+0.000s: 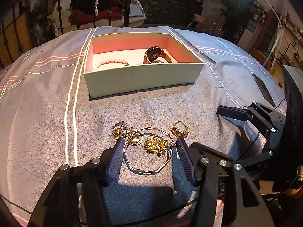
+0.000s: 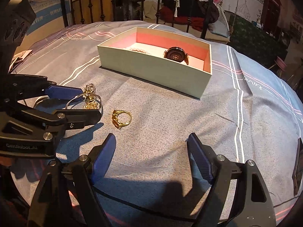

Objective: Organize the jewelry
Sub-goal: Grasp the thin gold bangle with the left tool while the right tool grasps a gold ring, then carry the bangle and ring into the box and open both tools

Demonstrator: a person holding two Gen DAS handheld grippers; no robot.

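Bangle [image 1: 147, 151] and gold brooch [image 1: 156, 145] lie between my left gripper's [image 1: 150, 141] spread jaws; my right gripper [image 2: 151, 140] gapes empty beside the ring [image 2: 122, 118].

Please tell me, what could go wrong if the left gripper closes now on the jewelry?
The left gripper is open around a bangle with a gold brooch inside it, so closing may catch both. Its left finger touches the tangled rings and could drag them. The right gripper, open nearby, could bump the gold ring.
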